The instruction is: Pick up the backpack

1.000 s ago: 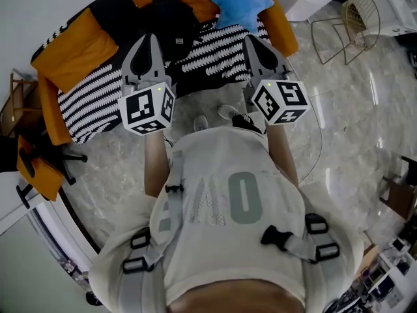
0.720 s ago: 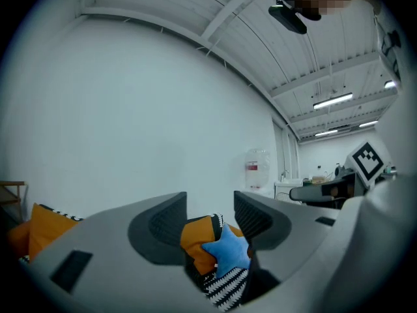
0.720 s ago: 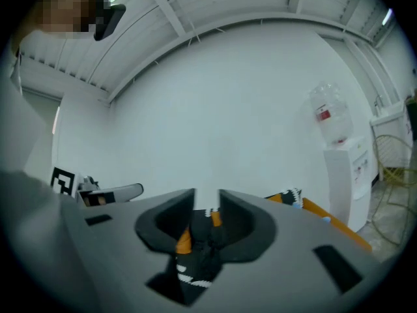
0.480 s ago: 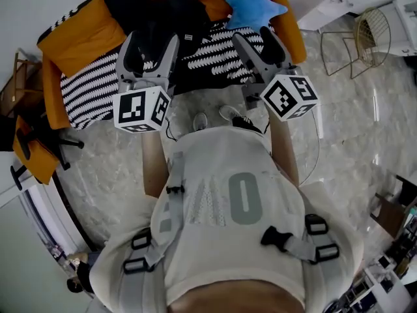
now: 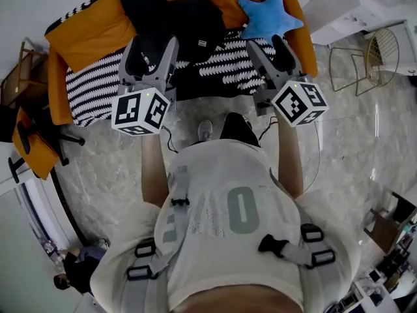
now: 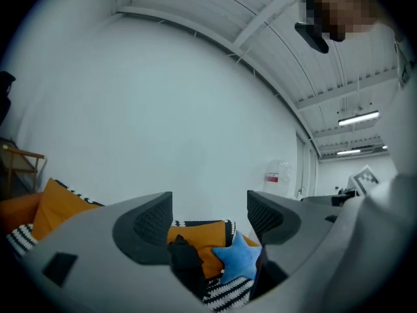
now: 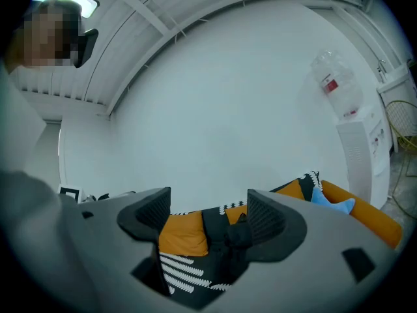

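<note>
Task object: the black fabric backpack [image 5: 191,19] is sitting upright on the far part of the seat of the orange upholstered sofa [image 5: 88,36]. It is leaning against the backrest, on top of a black-and-white patterned throw [image 5: 91,87].
Neighbour: a blue star-shaped plush cushion [image 5: 268,17] is lying just right of the backpack, touching or nearly touching it.
Left gripper [image 5: 152,49]: it is hovering level in front of the backpack's left side. Its jaws have just been opening and are now standing spread, with only air between the pads.
Right gripper [image 5: 266,43]: it is hovering level, nearer the cushion than the backpack. Its jaws have also just been opening and are standing wide apart, gripping nothing.
Step in hand: this is being read as the approach, since neither gripper is touching the backpack yet.
Next move: it is calling for a reach forward and slightly down to the bag, then a pinch on a strap, top loop or fold of fabric firm enough to bear the load.
Hard to make out: the backpack is showing as one dark mass, so straps and zips are not separating. A small bump at its top is possibly a carry handle.
Hidden: the left gripper is covering the bag's near lower edge in the head view, and the person's torso is blocking the floor below.
</note>
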`<action>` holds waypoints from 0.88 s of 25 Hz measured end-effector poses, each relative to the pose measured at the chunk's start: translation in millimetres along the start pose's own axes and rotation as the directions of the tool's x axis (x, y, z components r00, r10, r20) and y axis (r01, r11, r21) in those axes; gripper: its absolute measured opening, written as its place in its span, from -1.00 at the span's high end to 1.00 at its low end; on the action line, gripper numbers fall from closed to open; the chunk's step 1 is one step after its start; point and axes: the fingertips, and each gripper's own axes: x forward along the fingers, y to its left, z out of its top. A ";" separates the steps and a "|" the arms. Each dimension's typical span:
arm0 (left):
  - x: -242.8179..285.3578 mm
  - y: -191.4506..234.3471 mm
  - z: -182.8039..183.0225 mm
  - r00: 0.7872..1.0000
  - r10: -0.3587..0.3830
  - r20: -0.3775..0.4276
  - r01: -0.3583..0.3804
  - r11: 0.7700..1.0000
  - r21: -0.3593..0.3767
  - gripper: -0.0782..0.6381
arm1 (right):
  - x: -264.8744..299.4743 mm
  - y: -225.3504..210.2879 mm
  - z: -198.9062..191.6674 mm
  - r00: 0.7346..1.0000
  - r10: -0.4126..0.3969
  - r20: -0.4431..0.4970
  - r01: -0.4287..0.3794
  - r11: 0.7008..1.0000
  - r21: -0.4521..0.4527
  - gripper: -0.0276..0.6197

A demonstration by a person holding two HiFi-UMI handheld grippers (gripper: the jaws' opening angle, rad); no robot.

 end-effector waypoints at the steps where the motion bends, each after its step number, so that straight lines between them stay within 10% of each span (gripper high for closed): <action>1: 6.1 8.1 -4.1 1.000 -0.004 -0.011 0.004 1.000 0.014 -0.17 | 10.4 -1.3 -2.2 1.000 0.005 -0.005 -0.005 1.000 0.002 -0.21; 12: 123.0 142.6 -156.9 0.952 0.115 -0.285 -0.118 0.993 0.005 -0.32 | 173.7 -86.4 -77.6 0.975 0.047 -0.219 -0.036 0.998 0.053 -0.30; 22: 181.1 234.7 -371.3 0.814 0.179 -0.553 -0.265 0.961 -0.078 -0.44 | 267.0 -205.3 -233.7 0.898 -0.006 -0.439 0.074 0.988 0.138 -0.30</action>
